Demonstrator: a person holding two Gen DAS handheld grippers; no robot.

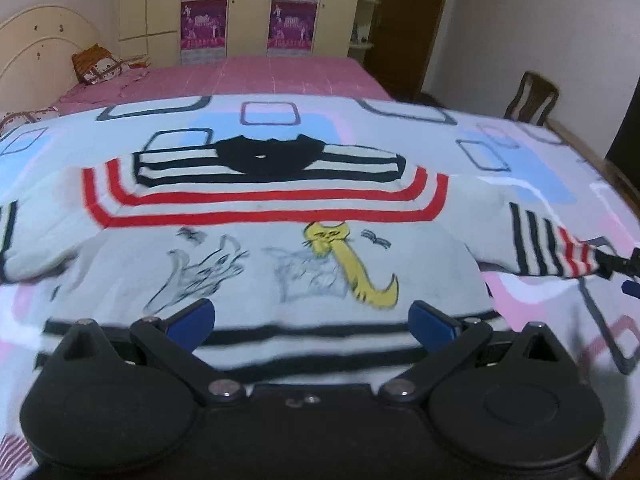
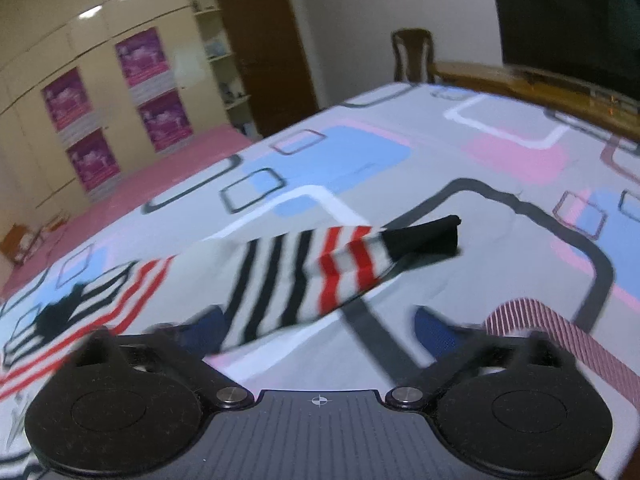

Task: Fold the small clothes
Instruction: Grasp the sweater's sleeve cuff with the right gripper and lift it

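A small white sweater [image 1: 256, 276] lies flat, front up, on the patterned sheet [image 1: 520, 300]. It has red and black stripes, a black collar [image 1: 268, 156] and cat drawings. My left gripper [image 1: 312, 326] hovers open over its striped hem, and nothing is between its blue fingers [image 1: 192, 324]. The sweater's right sleeve [image 2: 320, 268], striped with a black cuff [image 2: 428, 236], runs forward between the spread jaws of my right gripper [image 2: 316, 328]. It passes over the left finger [image 2: 204, 328] and stays apart from the right one. The view is blurred.
A wooden bed frame [image 2: 520, 80] edges the sheet at the far right, with a chair [image 1: 532, 98] behind it. Beyond the sheet lies a pink bed [image 1: 280, 76] with pillows [image 1: 100, 64] and a cream wardrobe [image 1: 248, 4].
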